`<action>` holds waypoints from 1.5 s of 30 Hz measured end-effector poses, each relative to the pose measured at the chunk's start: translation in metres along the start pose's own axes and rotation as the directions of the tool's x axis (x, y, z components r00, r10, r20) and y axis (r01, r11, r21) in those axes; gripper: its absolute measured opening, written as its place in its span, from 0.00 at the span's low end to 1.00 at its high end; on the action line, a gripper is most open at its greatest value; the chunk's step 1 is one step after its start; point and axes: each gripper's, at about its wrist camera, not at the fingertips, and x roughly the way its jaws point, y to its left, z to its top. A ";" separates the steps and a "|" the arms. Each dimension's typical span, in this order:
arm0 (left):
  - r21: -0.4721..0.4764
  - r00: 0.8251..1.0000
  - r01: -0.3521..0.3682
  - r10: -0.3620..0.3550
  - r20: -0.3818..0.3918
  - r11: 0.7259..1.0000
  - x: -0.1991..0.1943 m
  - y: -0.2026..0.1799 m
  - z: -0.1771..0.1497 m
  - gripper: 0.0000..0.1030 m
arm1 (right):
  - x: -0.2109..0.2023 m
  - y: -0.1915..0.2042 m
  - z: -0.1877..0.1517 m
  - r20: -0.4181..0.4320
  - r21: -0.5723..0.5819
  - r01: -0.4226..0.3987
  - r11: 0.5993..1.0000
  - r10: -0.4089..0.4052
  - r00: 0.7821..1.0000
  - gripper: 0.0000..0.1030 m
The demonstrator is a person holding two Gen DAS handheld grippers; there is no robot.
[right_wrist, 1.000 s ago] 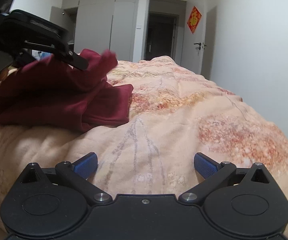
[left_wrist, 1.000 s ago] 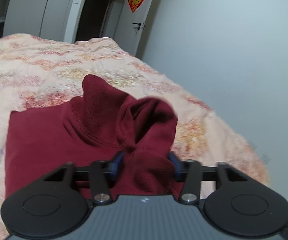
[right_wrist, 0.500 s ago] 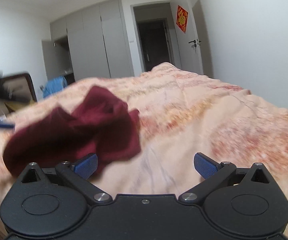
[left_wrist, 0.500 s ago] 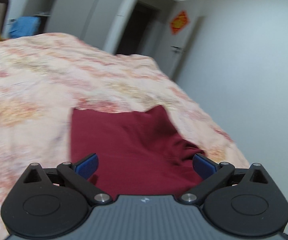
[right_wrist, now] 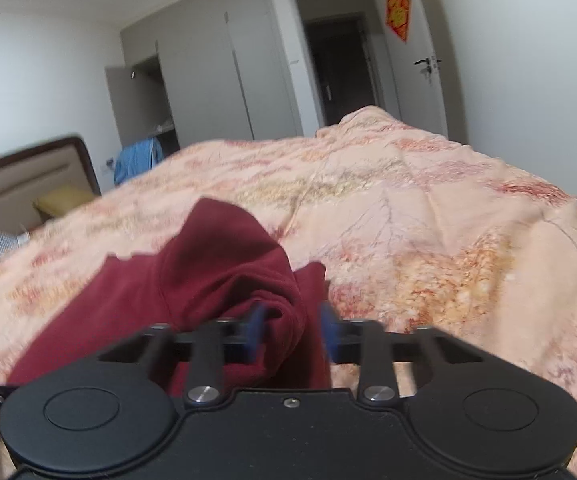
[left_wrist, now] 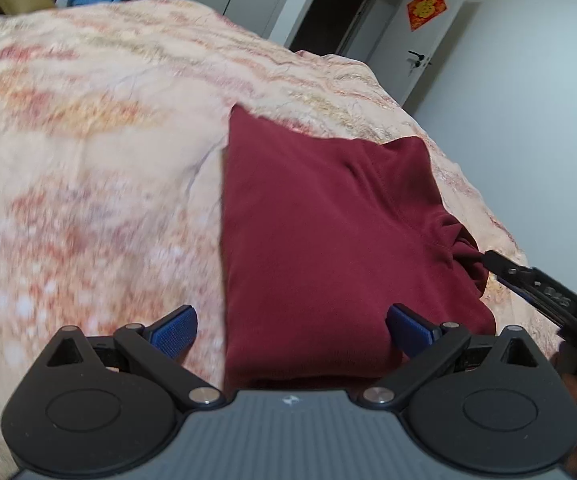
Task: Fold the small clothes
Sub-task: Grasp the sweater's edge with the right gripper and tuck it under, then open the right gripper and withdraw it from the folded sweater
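Note:
A dark red garment (left_wrist: 320, 224) lies mostly flat on the peach patterned bedspread (left_wrist: 88, 128). My left gripper (left_wrist: 290, 326) is open and empty, its blue pads over the garment's near edge. My right gripper (right_wrist: 290, 330) is shut on a bunched fold of the red garment (right_wrist: 224, 276) at its right side, lifting it into a small peak. In the left wrist view the right gripper (left_wrist: 500, 266) reaches in from the right and pinches the garment's crumpled right edge.
The bed fills both views. A white wall runs along its right side (left_wrist: 528, 100). Wardrobes (right_wrist: 216, 80), a dark doorway (right_wrist: 340, 68), a blue cloth (right_wrist: 136, 158) and a headboard (right_wrist: 28, 176) lie beyond.
My left gripper let go of the garment and opened, and the fold dropped flat. My right gripper moved in to the garment and shut on its right edge.

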 end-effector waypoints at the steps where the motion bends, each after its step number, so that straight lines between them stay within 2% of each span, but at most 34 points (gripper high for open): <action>1: -0.005 1.000 0.005 -0.005 0.001 1.000 0.001 0.002 -0.001 0.99 | 0.001 0.001 -0.003 -0.007 -0.018 -0.003 1.000 0.003 1.000 0.17; 2: -0.003 1.000 0.009 -0.009 0.003 1.000 0.001 0.003 -0.002 0.99 | 0.002 0.002 -0.006 -0.016 -0.034 -0.005 0.999 0.004 1.000 0.08; 3: -0.001 1.000 0.010 -0.010 0.002 1.000 0.001 0.004 -0.002 0.99 | 0.002 0.003 -0.011 -0.024 -0.053 -0.002 0.999 0.001 1.000 0.05; 8: 0.006 1.000 0.013 -0.013 0.002 1.000 0.000 0.006 -0.003 0.99 | -0.018 0.014 -0.028 0.017 -0.191 0.052 0.980 -0.050 0.999 0.04; 11: 0.010 1.000 0.021 -0.021 0.002 1.000 -0.001 0.008 -0.006 0.99 | -0.021 0.014 -0.037 -0.005 -0.225 0.054 0.973 -0.057 0.998 0.04; 13: 0.011 1.000 0.025 -0.025 0.000 1.000 -0.002 0.009 -0.008 0.99 | -0.025 0.010 -0.037 -0.003 -0.203 0.046 0.978 -0.048 0.999 0.10; 15: 0.014 1.000 0.026 -0.026 0.001 1.000 -0.002 0.010 -0.009 0.99 | -0.029 0.006 -0.031 0.020 -0.172 0.030 0.985 -0.027 0.999 0.25; 18: 0.014 1.000 0.024 -0.024 0.000 1.000 -0.001 0.010 -0.008 0.99 | -0.025 0.002 -0.017 0.042 -0.159 0.010 0.987 -0.003 0.999 0.34; 20: 0.018 1.000 0.020 -0.020 0.001 1.000 -0.001 0.009 -0.008 0.99 | -0.017 0.003 -0.007 0.037 -0.177 -0.011 0.984 0.018 0.999 0.38; 21: 0.019 1.000 0.020 -0.020 0.001 1.000 -0.001 0.009 -0.008 0.99 | -0.011 0.006 -0.002 0.026 -0.201 -0.028 0.979 0.034 0.999 0.44; 23: 0.017 1.000 0.021 -0.021 0.001 1.000 -0.001 0.009 -0.009 0.99 | 0.002 0.012 0.003 0.000 -0.275 -0.063 0.959 0.066 0.998 0.49; 25: 0.016 1.000 0.020 -0.020 -0.002 1.000 0.000 0.008 -0.008 0.99 | 0.013 0.019 0.005 -0.031 -0.366 -0.090 0.926 0.084 0.996 0.40; 26: 0.015 1.000 0.019 -0.019 -0.003 1.000 -0.001 0.008 -0.008 0.99 | 0.015 0.021 0.005 -0.053 -0.399 -0.106 0.911 0.093 0.994 0.16; 27: 0.014 1.000 0.018 -0.018 -0.004 1.000 -0.001 0.008 -0.008 0.99 | 0.015 0.023 0.005 -0.063 -0.425 -0.110 0.898 0.092 0.994 0.07; 30: 0.012 1.000 0.017 -0.017 -0.004 1.000 -0.001 0.008 -0.008 0.99 | -0.001 0.025 -0.004 -0.024 -0.507 -0.073 0.859 0.071 0.997 0.05; 32: 0.009 1.000 0.019 -0.019 -0.002 1.000 -0.001 0.009 -0.008 0.99 | -0.010 0.022 -0.014 -0.014 -0.529 -0.056 0.847 0.058 0.998 0.04; 37: 0.031 1.000 0.011 -0.010 -0.006 0.999 0.000 0.007 -0.010 0.99 | -0.013 0.018 -0.035 -0.014 -0.513 -0.027 0.858 0.023 1.000 0.04; 40: 0.030 1.000 0.011 -0.011 -0.007 0.999 -0.001 0.007 -0.011 0.99 | -0.014 0.018 -0.033 -0.015 -0.484 -0.003 0.875 -0.004 1.000 0.10; 43: 0.022 1.000 0.013 -0.013 -0.007 1.000 -0.002 0.008 -0.011 0.99 | -0.026 0.014 -0.023 0.008 -0.433 0.007 0.901 -0.004 1.000 0.27; 45: 0.022 1.000 0.014 -0.014 -0.003 1.000 -0.002 0.008 -0.012 0.99 | -0.035 0.011 -0.014 0.040 -0.387 0.006 0.922 0.010 0.999 0.52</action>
